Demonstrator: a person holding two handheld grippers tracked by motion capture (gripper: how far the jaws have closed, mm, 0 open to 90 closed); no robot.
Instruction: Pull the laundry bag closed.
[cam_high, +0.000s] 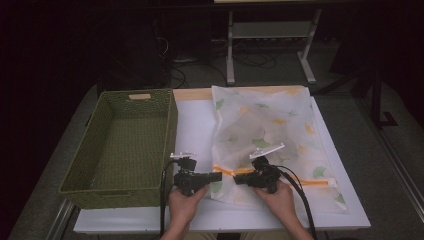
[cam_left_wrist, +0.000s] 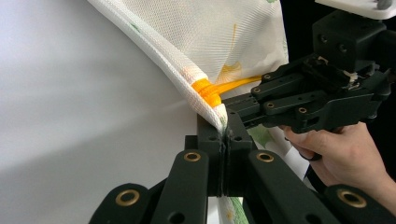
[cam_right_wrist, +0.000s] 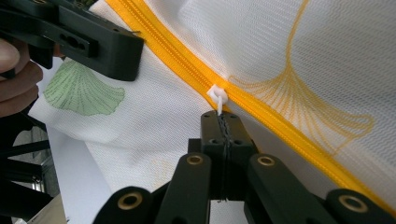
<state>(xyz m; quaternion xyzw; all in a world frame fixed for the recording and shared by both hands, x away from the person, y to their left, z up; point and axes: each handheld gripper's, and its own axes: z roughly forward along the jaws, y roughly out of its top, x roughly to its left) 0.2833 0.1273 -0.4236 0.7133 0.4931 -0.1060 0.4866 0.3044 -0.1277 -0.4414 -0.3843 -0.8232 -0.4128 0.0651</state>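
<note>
My left gripper (cam_left_wrist: 225, 135) is clamped on the edge of the mesh bag (cam_high: 270, 125), just right of the green basket (cam_high: 122, 145). My right gripper (cam_right_wrist: 221, 123) pinches the white zipper pull (cam_right_wrist: 217, 95) on the bag's orange zipper (cam_right_wrist: 187, 60).

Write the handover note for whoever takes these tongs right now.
Left tongs: shut on the mesh bag's edge by the end of the orange zipper.
Right tongs: shut on the white zipper pull.
The bag lies flat on the white board, with the green basket to its left.
Done: both grips set.
Left: probably run the pull along the zipper, which looks closed here.
</note>
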